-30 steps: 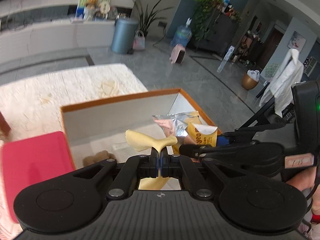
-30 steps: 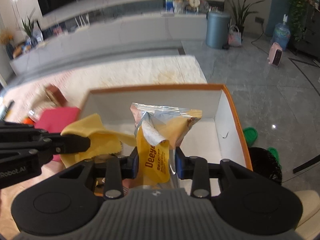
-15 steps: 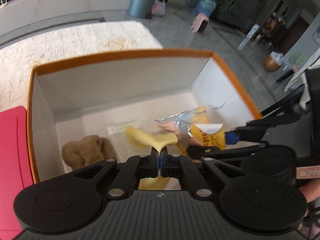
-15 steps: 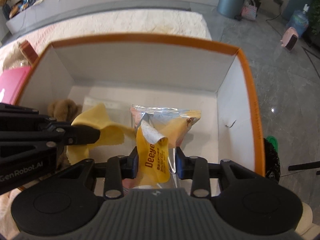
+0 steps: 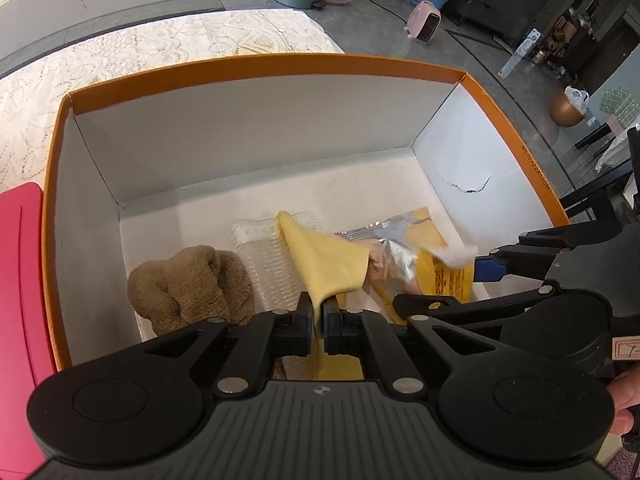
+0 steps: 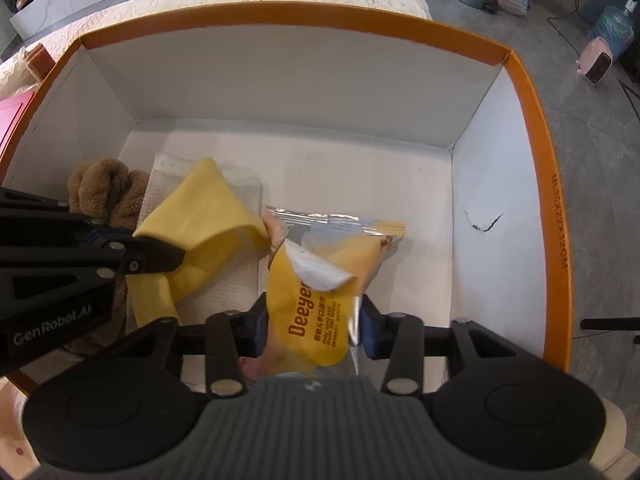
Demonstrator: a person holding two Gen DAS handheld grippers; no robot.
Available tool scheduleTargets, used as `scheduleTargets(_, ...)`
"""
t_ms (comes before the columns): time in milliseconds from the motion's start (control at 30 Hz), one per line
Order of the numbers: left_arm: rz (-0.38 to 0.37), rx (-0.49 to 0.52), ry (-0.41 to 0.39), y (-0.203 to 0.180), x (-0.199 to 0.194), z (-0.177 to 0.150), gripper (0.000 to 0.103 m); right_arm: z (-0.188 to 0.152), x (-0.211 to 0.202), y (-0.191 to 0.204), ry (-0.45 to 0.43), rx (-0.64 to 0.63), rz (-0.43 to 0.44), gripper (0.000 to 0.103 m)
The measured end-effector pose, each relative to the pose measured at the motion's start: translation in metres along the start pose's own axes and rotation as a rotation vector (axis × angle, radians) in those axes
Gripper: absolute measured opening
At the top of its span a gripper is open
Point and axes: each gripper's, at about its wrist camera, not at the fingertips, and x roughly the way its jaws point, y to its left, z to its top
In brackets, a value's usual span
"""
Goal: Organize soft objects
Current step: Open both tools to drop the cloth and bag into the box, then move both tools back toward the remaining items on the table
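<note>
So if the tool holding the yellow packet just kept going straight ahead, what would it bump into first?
Probably the white floor of the orange-rimmed box. The right tool points down into it, and the wipes packet it grips would touch down first, beside the yellow cloth. Depth is hard to judge.

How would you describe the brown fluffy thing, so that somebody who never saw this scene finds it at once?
Start at the big box with the orange rim and white inner walls. On its floor, in the near left corner, lies a brown plush item, beside a clear mesh-patterned bag. It is the only furry, dull brown thing there; the yellow cloth and the yellow snack packet are smooth and bright.
</note>
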Motion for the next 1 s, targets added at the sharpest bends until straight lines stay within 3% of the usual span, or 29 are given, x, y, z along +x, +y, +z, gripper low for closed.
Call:
scheduleTargets(33, 0.004, 0.001, -0.001, -0.003, 0.001, 0.002, 0.009, 0.0, -0.001, 0.001, 0.001, -0.004, -0.003, 0.048)
scheduleTargets(133, 0.006, -0.003, -0.034, -0.003, -0.005, 0.003, 0.039, 0.003, -0.002, 0.004, -0.005, -0.008, -0.017, 0.051)
scheduleTargets(200, 0.008, -0.016, -0.065, -0.002, -0.011, 0.003, 0.057, 0.004, -0.006, 0.005, -0.013, -0.009, -0.031, 0.057)
scheduleTargets(233, -0.006, -0.026, -0.076, 0.0, -0.014, 0.005, 0.06, 0.004, -0.008, 0.006, -0.019, -0.013, -0.038, 0.064)
scheduleTargets(667, 0.006, -0.011, -0.19, 0.0, -0.072, 0.006, 0.06, -0.006, -0.069, 0.02, -0.14, 0.002, -0.117, 0.067)
scheduleTargets(1000, -0.002, 0.036, -0.303, 0.011, -0.134, -0.023, 0.058, -0.036, -0.126, 0.056, -0.283, 0.055, -0.122, 0.067)
